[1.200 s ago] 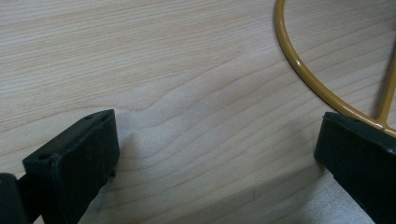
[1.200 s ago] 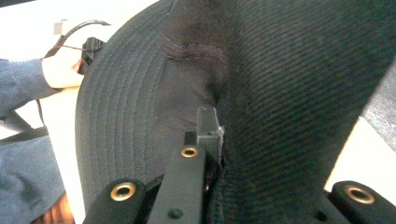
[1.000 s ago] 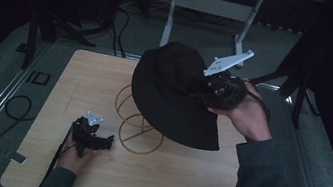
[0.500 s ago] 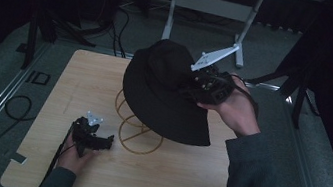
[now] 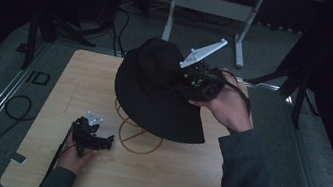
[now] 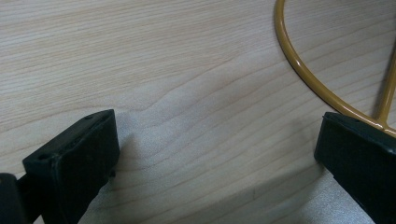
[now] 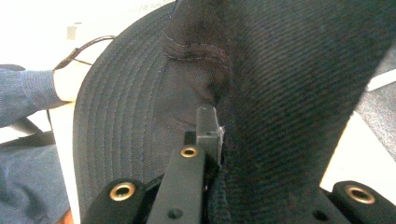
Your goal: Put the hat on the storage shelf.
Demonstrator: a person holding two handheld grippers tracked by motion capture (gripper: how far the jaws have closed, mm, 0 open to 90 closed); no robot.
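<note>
Right gripper (image 5: pixel 187 84) clamped on the black bucket hat (image 5: pixel 155 89), jaws pinching a fold of fabric near where crown meets brim; in the right gripper view, jaws pressed together with the dark twill of the hat (image 7: pixel 261 93) bunched between them and the stitched brim fanning out to the left. Held up over the far-centre part of the wooden table (image 5: pixel 165 184), brim drooping toward the near side, overhanging the yellow wire stand (image 5: pixel 140 137). Stand sitting on the tabletop under the hat, round base ring visible, upper part hidden behind the brim; contact between hat and stand not discernible. Grey three-cornered plate sticking up and right from the right gripper, hand (image 5: pixel 226 103) wrapped round the body behind it. Left gripper (image 5: pixel 107 143) resting low at the near-left part of the table, just beside the stand's base ring, hand (image 5: pixel 74 155) gripping from behind. In the left gripper view, jaws spread wide, nothing but bare wood between them, curve of the yellow ring (image 6: pixel 317 88) passing close to the right-hand jaw. Sleeve (image 5: pixel 251 183) coming in from bottom right.
</note>
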